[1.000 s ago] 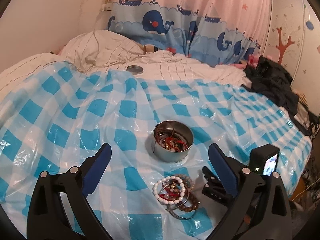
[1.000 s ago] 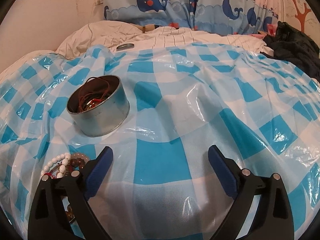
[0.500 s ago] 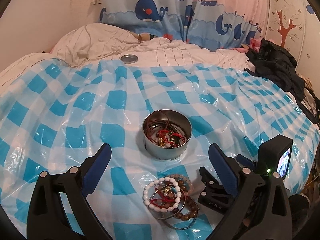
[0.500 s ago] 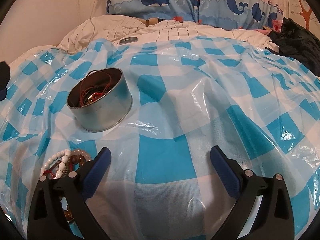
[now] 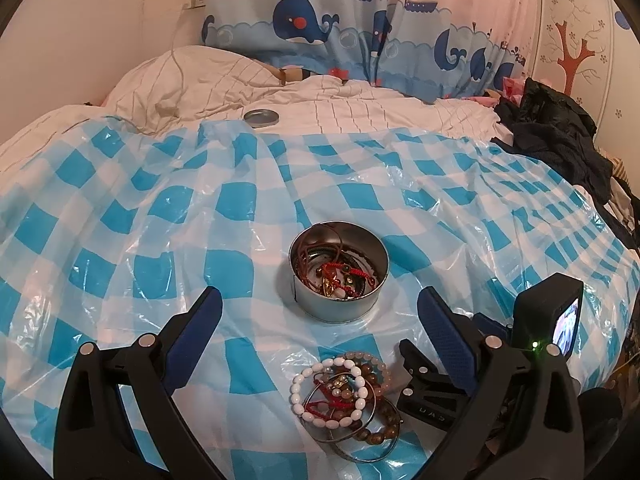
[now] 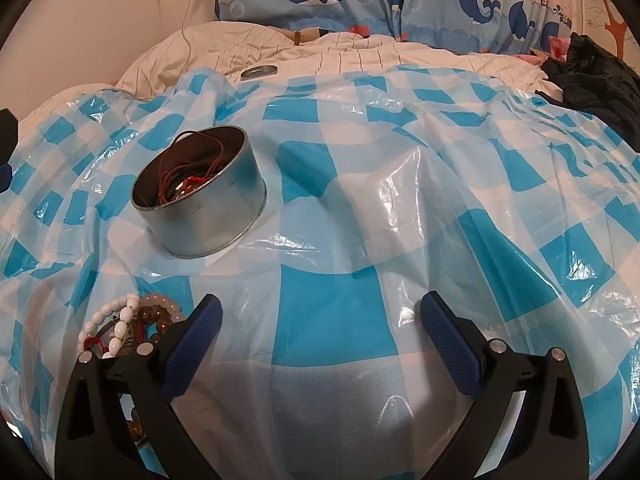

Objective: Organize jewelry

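Two grippers, both spread wide, both empty. Left gripper hovering over blue-checked plastic sheet, framing round metal tin ahead and bracelet pile nearer, low between the fingers. Tin already holding red cords and beads; lid lying well apart on white bedding beyond the sheet. Right gripper over bare checks, with pile just beside its left finger, tin further up-left.

Handling, judged: pile light, loose, tangled. White bead bracelet on top, elastic, likely to roll or slip; wire bangles thin, stiff, apt to snag neighbours. Best pinched across one strand at the outer edge of a loop, not through the heap. Sheet slick, crinkly, soft mattress below, so tin may tip if nudged.

Against half a second ago: left view drawn slightly back and higher, tin sitting further off; right view edged closer to the tin; pile and tin unmoved; spreads unchanged.
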{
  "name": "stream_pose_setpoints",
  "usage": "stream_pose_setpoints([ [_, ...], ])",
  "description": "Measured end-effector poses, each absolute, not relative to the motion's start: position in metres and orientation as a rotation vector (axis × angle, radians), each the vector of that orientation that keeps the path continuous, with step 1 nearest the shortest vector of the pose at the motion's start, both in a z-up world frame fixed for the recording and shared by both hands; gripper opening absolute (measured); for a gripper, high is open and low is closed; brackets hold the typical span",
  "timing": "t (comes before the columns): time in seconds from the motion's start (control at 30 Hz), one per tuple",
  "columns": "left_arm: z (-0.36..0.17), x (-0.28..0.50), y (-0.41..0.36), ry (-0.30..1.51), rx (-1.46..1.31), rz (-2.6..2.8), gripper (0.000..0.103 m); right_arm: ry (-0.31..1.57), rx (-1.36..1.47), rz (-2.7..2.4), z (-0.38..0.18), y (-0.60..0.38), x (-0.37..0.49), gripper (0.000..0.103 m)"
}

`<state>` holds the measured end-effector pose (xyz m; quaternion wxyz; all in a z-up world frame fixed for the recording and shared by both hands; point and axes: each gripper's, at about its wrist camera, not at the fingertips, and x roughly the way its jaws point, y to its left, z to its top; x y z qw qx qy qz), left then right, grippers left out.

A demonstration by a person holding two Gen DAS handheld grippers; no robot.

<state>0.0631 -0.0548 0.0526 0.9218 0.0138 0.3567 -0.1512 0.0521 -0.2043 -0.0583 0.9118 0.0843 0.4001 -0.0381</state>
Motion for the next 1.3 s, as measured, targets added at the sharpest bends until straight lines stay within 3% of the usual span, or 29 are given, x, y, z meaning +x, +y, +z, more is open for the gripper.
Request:
stream_pose_setpoints([
  [1.3,0.042,0.067,-0.059,0.756,0.054,-0.304,0.095,0.831,0.173,-0.078,-0.059,-0.204,0.053,0.096],
])
